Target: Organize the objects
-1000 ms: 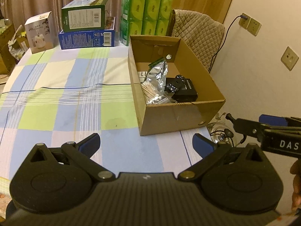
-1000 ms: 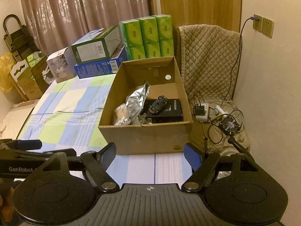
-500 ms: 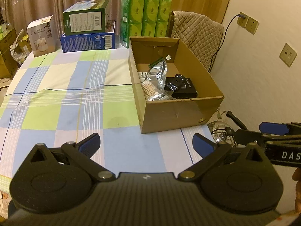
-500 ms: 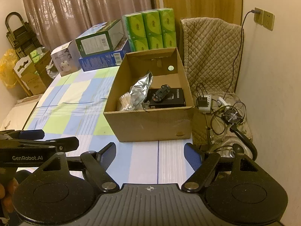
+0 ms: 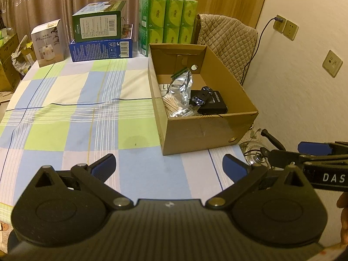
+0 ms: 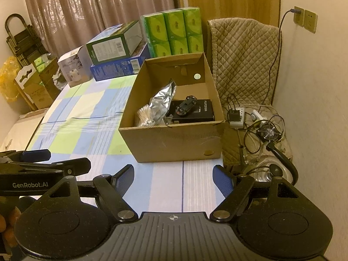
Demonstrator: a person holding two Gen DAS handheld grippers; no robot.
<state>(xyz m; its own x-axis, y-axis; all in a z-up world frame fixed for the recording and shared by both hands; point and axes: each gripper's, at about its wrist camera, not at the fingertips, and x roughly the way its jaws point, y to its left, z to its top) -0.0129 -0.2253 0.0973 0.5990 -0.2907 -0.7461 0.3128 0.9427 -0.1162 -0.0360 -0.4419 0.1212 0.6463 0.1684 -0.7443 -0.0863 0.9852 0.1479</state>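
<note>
An open cardboard box stands on the right side of the checked tablecloth. Inside lie a silver foil bag, a bundle of cotton swabs, and a small toy car on top of a flat black box. My left gripper is open and empty above the near cloth. My right gripper is also open and empty, just short of the box's front wall.
Along the far table edge stand a white carton, a green box on a blue one, and stacked green tissue packs. A quilted chair, cables, a small fan and a kettle lie right of the table.
Both grippers have drawn back and risen slightly, so the box looks smaller and farther away. Both stay open and empty.
</note>
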